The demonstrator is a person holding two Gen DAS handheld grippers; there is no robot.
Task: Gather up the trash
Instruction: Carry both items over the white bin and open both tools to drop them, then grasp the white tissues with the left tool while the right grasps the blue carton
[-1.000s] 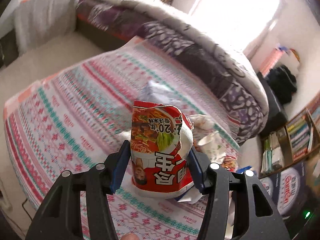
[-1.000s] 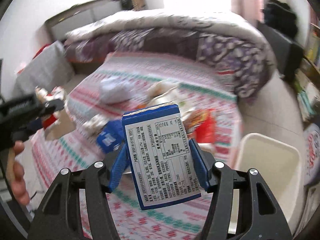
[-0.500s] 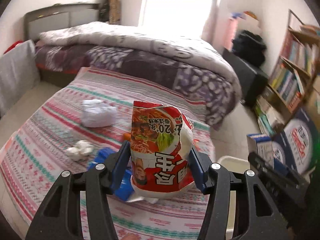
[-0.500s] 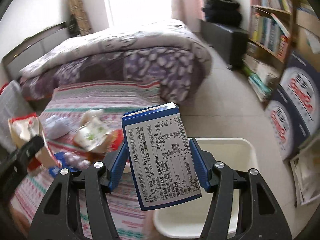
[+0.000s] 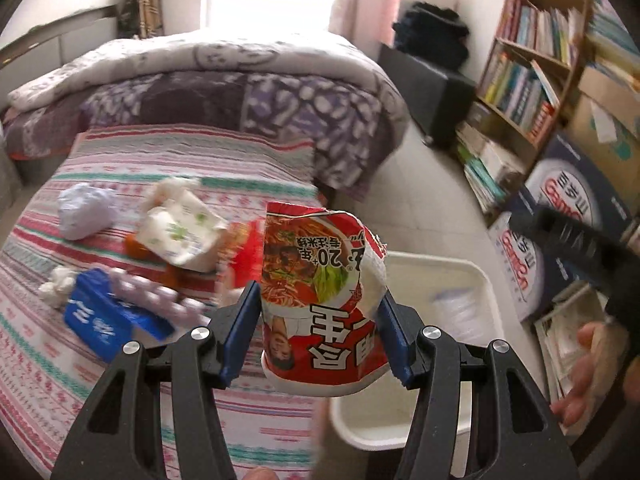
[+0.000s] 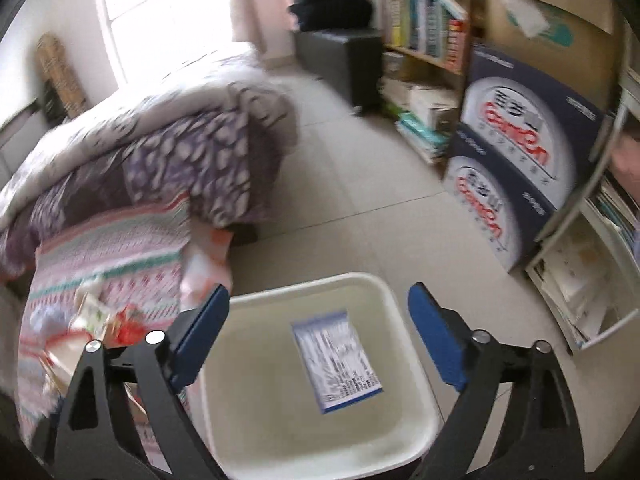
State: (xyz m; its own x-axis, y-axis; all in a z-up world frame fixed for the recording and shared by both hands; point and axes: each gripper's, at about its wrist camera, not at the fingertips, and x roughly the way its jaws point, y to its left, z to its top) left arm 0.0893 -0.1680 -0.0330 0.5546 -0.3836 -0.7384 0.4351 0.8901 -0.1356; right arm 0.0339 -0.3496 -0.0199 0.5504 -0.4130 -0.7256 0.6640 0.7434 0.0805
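Note:
My left gripper (image 5: 320, 334) is shut on a crushed red instant-noodle cup (image 5: 322, 300), held above the bed's edge beside the white bin (image 5: 452, 280). More trash lies on the striped bedspread: a blue carton (image 5: 102, 320), a white tissue pack (image 5: 180, 232), a crumpled white bag (image 5: 82, 210). In the right wrist view my right gripper (image 6: 318, 340) hangs over the white bin (image 6: 372, 280); its jaws are opening, with nothing between them. The blue-edged box (image 6: 338, 360), blurred, is inside the bin below the gripper.
A bed with a purple quilt (image 5: 240, 92) fills the back. A bookshelf (image 5: 532, 64) and stacked printed cartons (image 6: 520, 152) stand to the right on the tiled floor. A person's hand (image 5: 584, 376) holds the other gripper at the right edge of the left wrist view.
Both grippers swung from over the bed toward the white bin. The right gripper's jaws spread and the blue-edged box left them and dropped into the bin. The left keeps the noodle cup.

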